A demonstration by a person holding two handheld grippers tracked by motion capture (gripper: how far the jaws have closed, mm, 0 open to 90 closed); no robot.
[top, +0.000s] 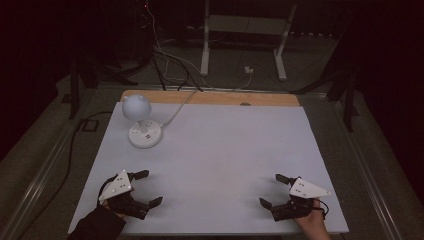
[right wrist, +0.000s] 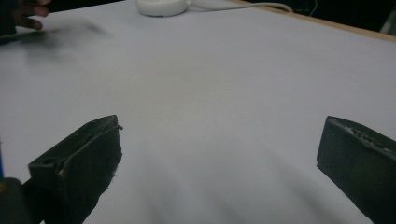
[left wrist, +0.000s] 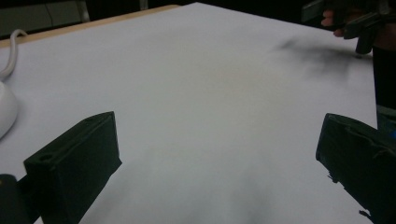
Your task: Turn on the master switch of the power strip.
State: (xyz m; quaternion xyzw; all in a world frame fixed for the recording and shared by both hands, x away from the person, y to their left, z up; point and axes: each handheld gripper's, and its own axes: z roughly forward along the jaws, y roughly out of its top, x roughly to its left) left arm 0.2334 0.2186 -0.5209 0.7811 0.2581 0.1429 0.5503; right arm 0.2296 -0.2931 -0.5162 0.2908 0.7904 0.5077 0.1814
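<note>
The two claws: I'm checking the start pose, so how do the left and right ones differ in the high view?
The left claw sits at the white mat's near left corner, closer to the white lamp; the right claw sits near the right corner. The left claw points rightward, the right claw leftward. Both are open, empty, and low over the mat.

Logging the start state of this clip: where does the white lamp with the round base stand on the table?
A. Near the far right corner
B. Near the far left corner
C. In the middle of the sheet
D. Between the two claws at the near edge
B. In the high view the lamp stands near the far left corner of the table, its cord running off the far edge, well away from both open claws at the near edge.
</note>
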